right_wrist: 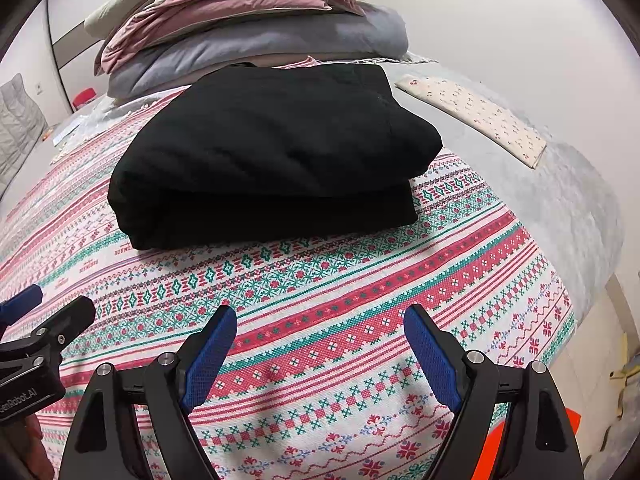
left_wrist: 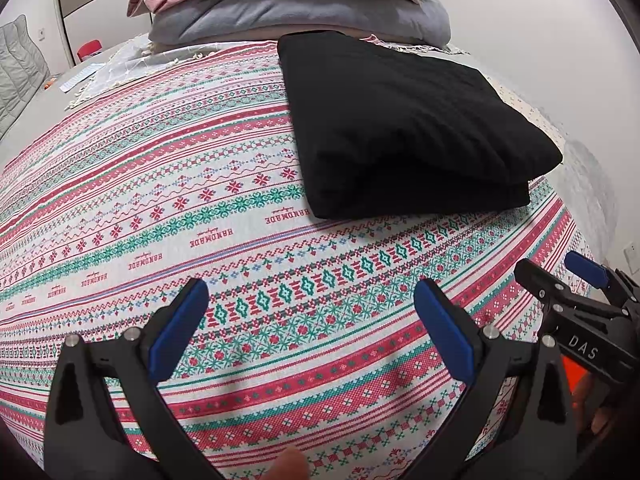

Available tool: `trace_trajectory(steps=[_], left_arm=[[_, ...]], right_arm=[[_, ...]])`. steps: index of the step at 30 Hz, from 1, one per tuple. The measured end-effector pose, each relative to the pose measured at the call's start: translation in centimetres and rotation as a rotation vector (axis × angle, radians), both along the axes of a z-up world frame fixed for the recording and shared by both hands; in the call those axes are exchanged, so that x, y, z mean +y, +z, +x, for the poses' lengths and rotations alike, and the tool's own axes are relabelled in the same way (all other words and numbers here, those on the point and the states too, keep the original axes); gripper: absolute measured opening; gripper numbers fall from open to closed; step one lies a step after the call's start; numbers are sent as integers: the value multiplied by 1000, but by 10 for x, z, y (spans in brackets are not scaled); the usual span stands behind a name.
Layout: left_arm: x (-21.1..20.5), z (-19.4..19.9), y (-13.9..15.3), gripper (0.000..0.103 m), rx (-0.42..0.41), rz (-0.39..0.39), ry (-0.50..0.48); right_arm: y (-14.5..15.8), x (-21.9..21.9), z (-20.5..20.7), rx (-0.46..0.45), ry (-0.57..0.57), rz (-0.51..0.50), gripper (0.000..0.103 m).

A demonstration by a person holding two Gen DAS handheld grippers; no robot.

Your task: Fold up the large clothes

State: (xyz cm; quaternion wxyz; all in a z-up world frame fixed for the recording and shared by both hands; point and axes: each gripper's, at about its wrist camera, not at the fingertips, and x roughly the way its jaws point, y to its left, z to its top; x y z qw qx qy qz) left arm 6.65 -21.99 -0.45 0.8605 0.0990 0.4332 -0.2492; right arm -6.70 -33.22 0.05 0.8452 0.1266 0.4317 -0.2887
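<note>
A black garment (left_wrist: pixel 400 128) (right_wrist: pixel 272 148) lies folded into a thick rectangle on a patterned red, green and white cloth (left_wrist: pixel 160 200) (right_wrist: pixel 360 300) spread over the bed. My left gripper (left_wrist: pixel 312 292) hovers over the cloth, nearer than the garment and to its left, open with nothing between its blue pads. My right gripper (right_wrist: pixel 320 312) is also open and empty, over the cloth just in front of the garment. Each gripper shows at the edge of the other's view: the right gripper (left_wrist: pixel 560 276) and the left gripper (right_wrist: pixel 40 308), side by side and apart.
A stack of pink and grey bedding (left_wrist: pixel 300 8) (right_wrist: pixel 240 20) stands behind the garment. A white flowered cloth (right_wrist: pixel 472 116) lies on the grey bed cover to the right, near the bed's edge. A red object (left_wrist: pixel 88 49) sits far left by the wall.
</note>
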Motion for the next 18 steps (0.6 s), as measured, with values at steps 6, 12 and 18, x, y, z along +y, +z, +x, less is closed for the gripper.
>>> trace_trajectory(steps=[6, 12, 18], left_arm=[[0, 0, -1, 102, 2, 2, 0], [1, 0, -2, 102, 9, -2, -9], [1, 4, -6, 102, 55, -26, -14]], right_arm=[[0, -1, 0, -1, 1, 1, 87], [1, 1, 0, 3, -1, 1, 87], [0, 0, 0, 3, -2, 1, 87]])
